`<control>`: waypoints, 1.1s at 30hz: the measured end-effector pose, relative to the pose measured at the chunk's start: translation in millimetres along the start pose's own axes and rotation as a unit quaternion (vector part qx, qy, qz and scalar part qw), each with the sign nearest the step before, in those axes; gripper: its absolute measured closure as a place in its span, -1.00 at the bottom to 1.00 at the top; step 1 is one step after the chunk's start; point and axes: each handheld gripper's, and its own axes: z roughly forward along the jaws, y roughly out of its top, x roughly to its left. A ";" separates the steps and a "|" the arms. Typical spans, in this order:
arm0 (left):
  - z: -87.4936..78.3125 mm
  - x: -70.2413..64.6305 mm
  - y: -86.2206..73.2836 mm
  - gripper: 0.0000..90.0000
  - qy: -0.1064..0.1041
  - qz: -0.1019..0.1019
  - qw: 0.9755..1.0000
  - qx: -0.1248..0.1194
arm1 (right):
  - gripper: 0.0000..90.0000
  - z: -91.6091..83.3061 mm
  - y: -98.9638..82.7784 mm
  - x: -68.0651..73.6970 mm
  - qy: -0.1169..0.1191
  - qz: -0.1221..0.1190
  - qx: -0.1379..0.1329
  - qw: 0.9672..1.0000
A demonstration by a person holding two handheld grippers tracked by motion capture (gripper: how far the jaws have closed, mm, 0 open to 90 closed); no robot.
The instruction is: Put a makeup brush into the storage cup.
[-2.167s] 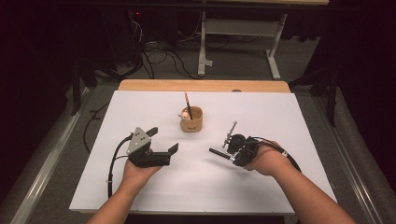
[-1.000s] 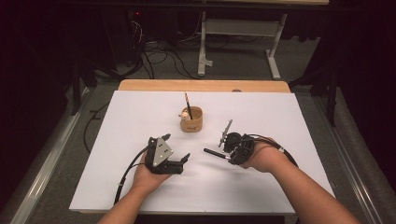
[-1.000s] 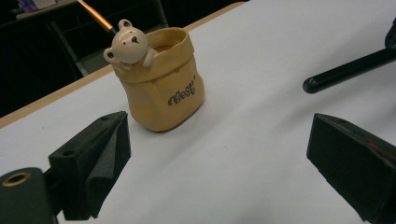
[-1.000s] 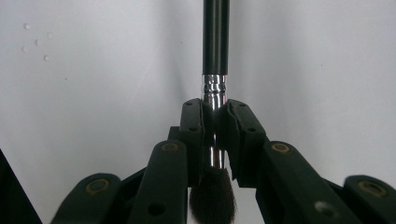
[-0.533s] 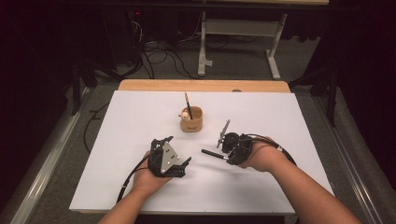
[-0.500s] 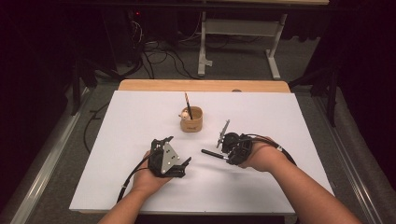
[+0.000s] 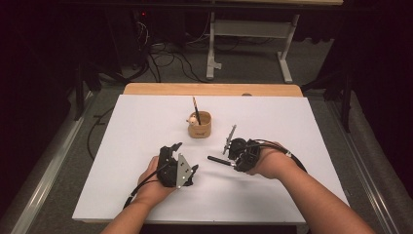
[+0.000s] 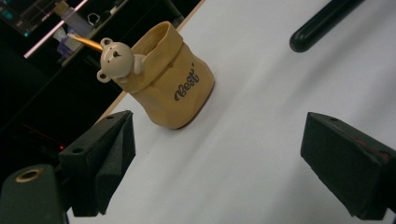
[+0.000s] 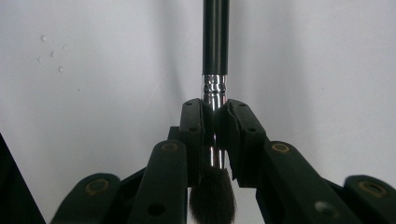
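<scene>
Holding a brush over the white table (image 7: 146, 122).
The right gripper (image 9: 215, 140) is clamping the brush (image 9: 215, 51) by its silver neck. The left gripper (image 8: 217, 158) is closing a little with its fingers still apart, nothing between them, facing the tan cup (image 8: 170, 81).

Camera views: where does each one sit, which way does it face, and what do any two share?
High view: above the person's side, looking forward and down on the table; both forearms enter below.
Left gripper view: on the left gripper, facing the bear pot; jaws apart.
Right gripper view: on the right gripper, looking down the clamped brush.
Shared: brush handle in all three.
</scene>
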 end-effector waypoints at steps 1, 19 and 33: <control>0.0 -1.2 0.4 -0.76 0.002 0.006 1.000 0.000 | 0.77 0.3 0.1 0.2 -0.002 0.000 -0.004 1.000; -2.7 -8.5 2.1 -0.72 0.048 0.097 0.994 0.009 | 0.77 -1.0 5.0 0.8 -0.004 -0.004 -0.003 1.000; -5.1 -17.8 4.8 -0.65 0.068 0.167 0.984 0.003 | 0.77 -2.3 9.5 3.1 0.001 -0.008 -0.001 1.000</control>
